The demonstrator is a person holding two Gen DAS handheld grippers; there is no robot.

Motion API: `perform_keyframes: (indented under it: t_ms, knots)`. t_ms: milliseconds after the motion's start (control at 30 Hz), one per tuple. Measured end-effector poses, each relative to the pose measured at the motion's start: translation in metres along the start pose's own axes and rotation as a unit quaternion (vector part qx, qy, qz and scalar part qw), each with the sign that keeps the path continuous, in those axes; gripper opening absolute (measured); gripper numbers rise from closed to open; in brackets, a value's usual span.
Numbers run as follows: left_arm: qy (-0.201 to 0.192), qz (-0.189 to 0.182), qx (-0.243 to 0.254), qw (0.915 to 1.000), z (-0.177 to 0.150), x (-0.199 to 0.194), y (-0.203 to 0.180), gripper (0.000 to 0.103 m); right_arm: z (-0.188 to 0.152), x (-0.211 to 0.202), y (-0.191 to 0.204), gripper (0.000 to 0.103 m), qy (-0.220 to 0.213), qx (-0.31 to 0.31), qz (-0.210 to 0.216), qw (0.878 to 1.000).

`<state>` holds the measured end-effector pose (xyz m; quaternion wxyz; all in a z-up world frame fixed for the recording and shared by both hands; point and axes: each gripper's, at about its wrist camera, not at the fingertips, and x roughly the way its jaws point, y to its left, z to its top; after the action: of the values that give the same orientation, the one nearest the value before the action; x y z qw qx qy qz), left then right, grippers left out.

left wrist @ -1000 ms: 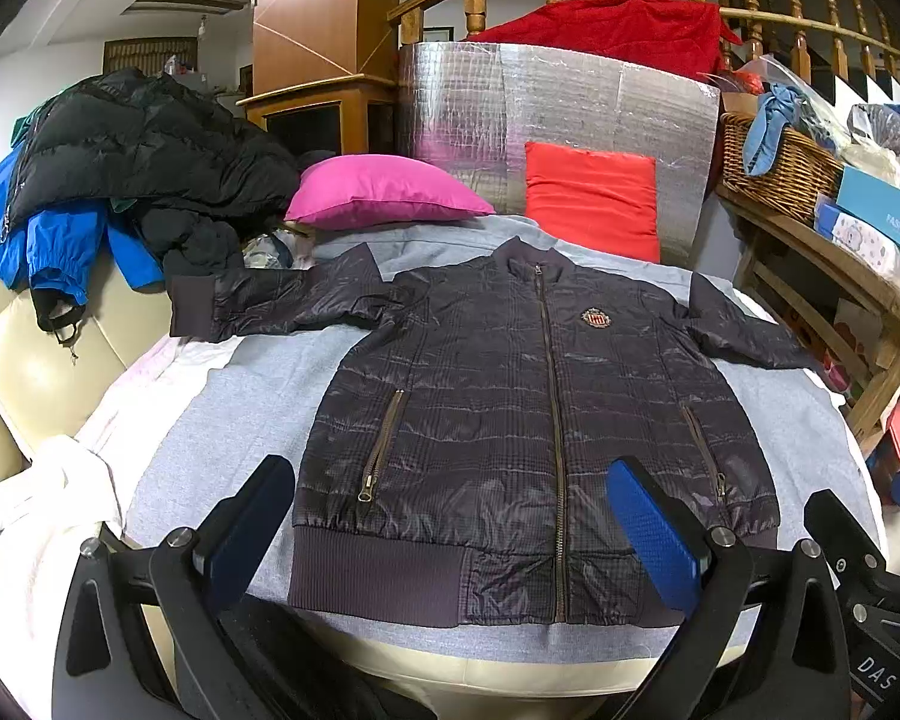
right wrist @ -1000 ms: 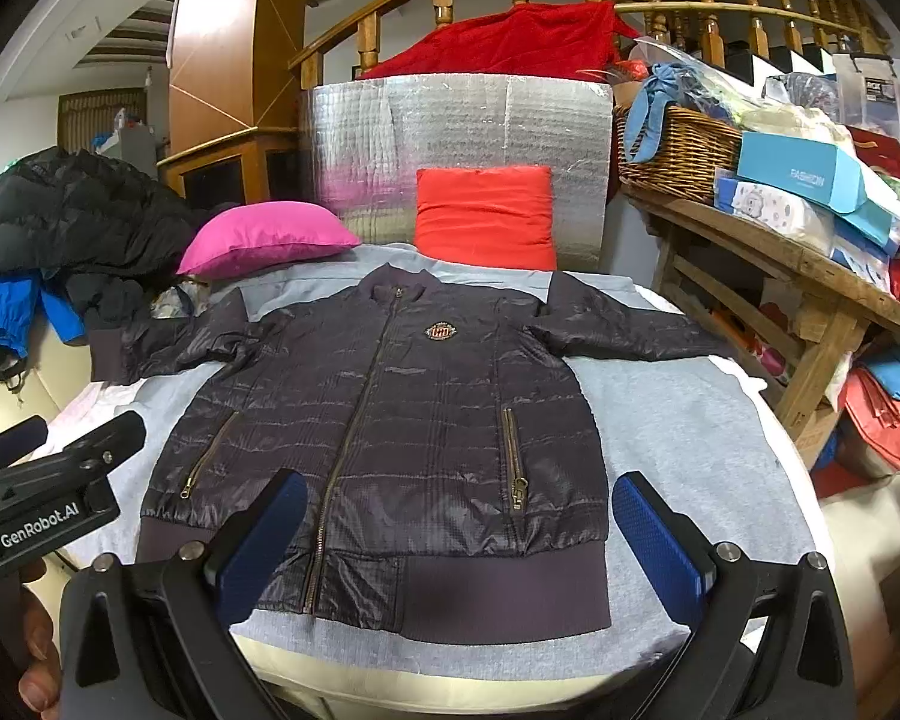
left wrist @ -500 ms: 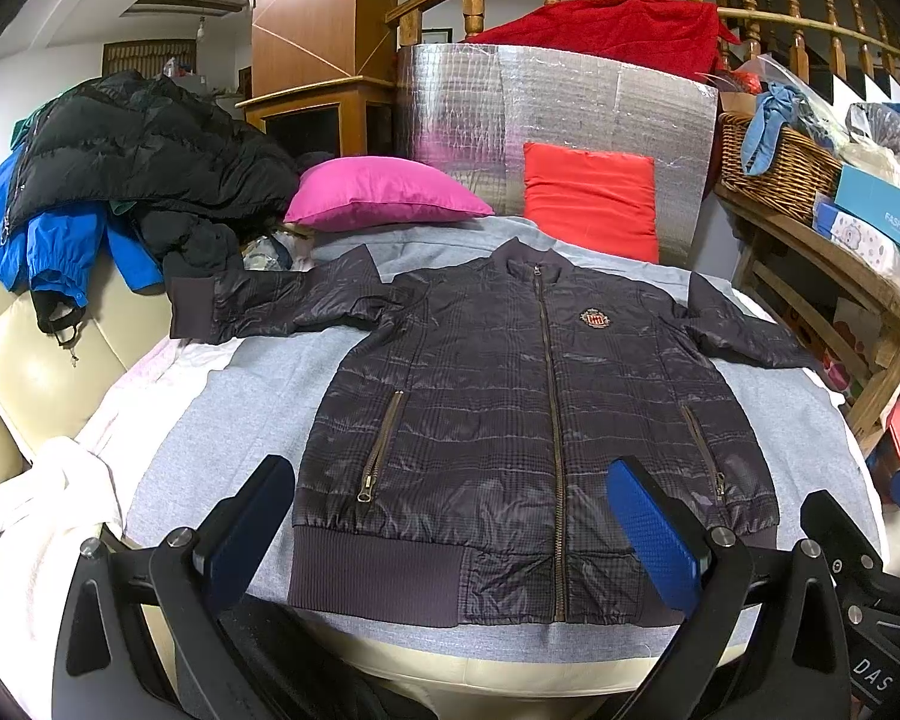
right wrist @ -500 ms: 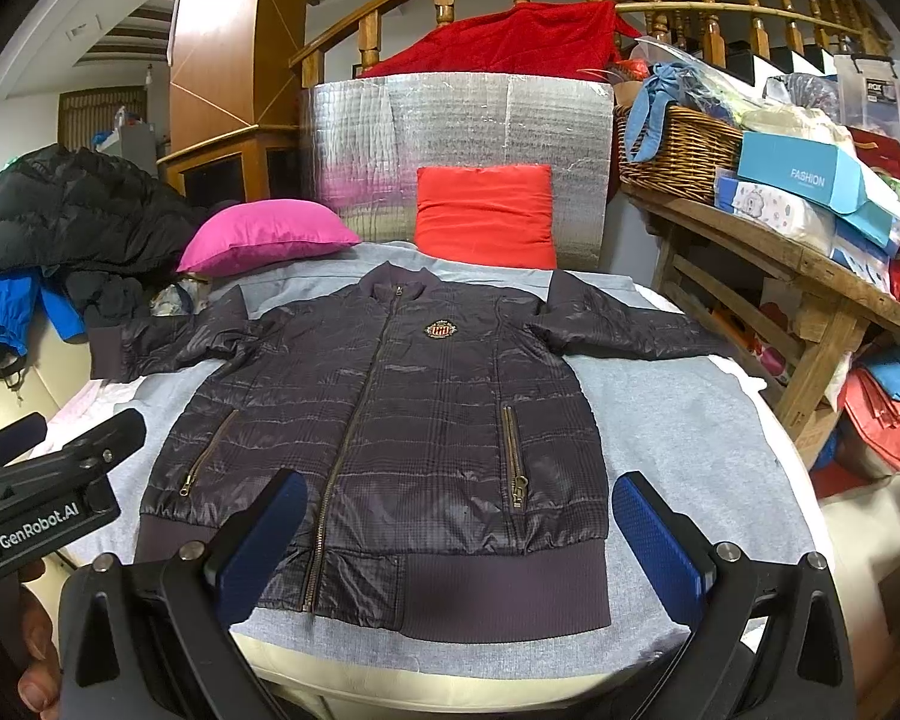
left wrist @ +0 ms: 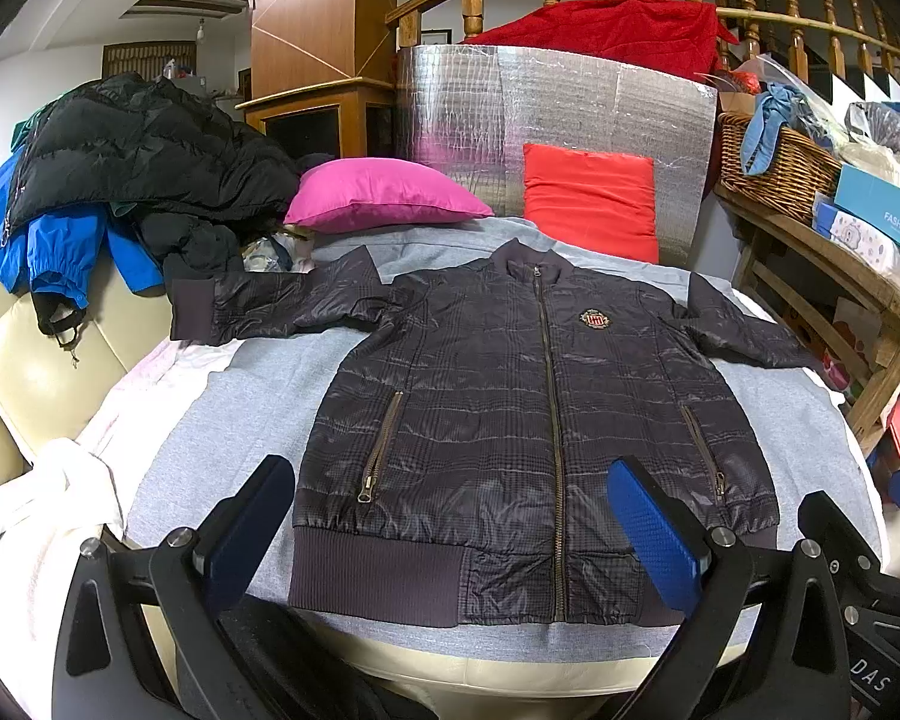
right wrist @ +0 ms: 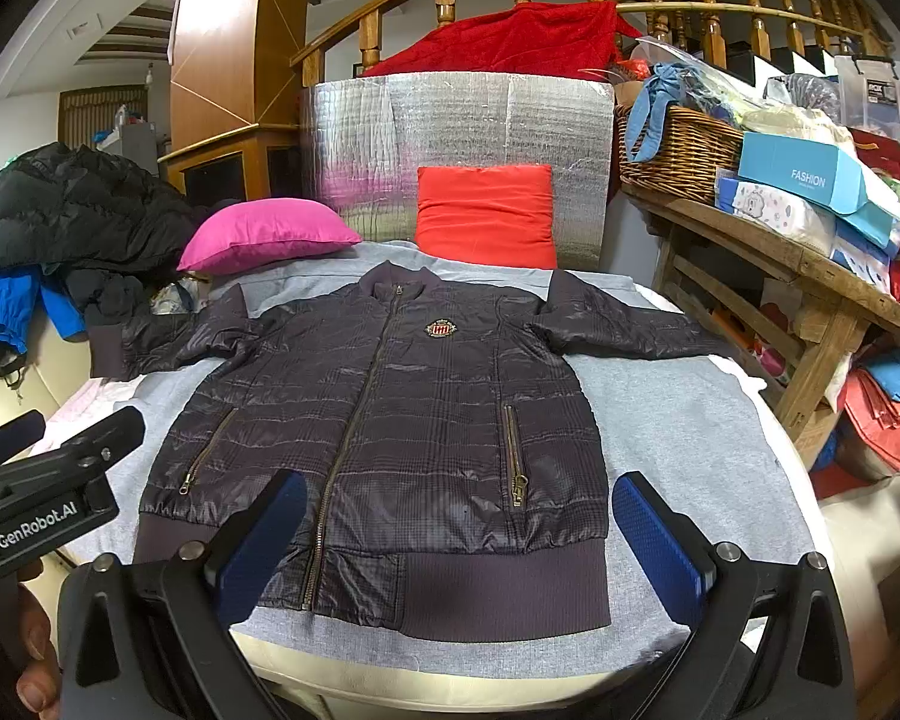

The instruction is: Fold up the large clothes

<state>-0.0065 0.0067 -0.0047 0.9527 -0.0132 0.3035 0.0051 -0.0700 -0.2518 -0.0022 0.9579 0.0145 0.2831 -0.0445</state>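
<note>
Nothing has shifted since the earlier frames: both grippers hover in the same spots at the near edge, and the garment lies as it did. Spread flat, front up and zipped, the dark quilted plaid jacket with ribbed hem and cuffs (left wrist: 510, 420) rests on a grey blanket (left wrist: 210, 420) over a cream leather seat (left wrist: 36, 360), sleeves out to either side. The left gripper (left wrist: 450, 528) has its blue-padded jaws spread wide, holding nothing; the right gripper (right wrist: 459, 540) is likewise wide apart and empty.

The shell looks thin, shiny and probably slick, light but puffy, so it may spring back from a fold. The ribbed cuffs or hem should give the surest bite; a sleeve end looks like the likely first hold.

Nearby, a magenta pillow (left wrist: 378, 195) and a red-orange cushion (left wrist: 591, 198) sit just behind the collar. A heap of black and blue coats (left wrist: 120, 180) crowds the sleeve on the left, and a wooden bench (right wrist: 780, 252) stands close beyond the other sleeve.
</note>
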Motion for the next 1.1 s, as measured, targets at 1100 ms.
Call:
perform_keyframes:
  t_ms: [1100]
  knots:
    - [0.110, 0.029, -0.021, 0.9932, 0.009, 0.181, 0.012, 0.103, -0.008, 0.136, -0.220, 0.103, 0.064, 0.370, 0.120, 0.919]
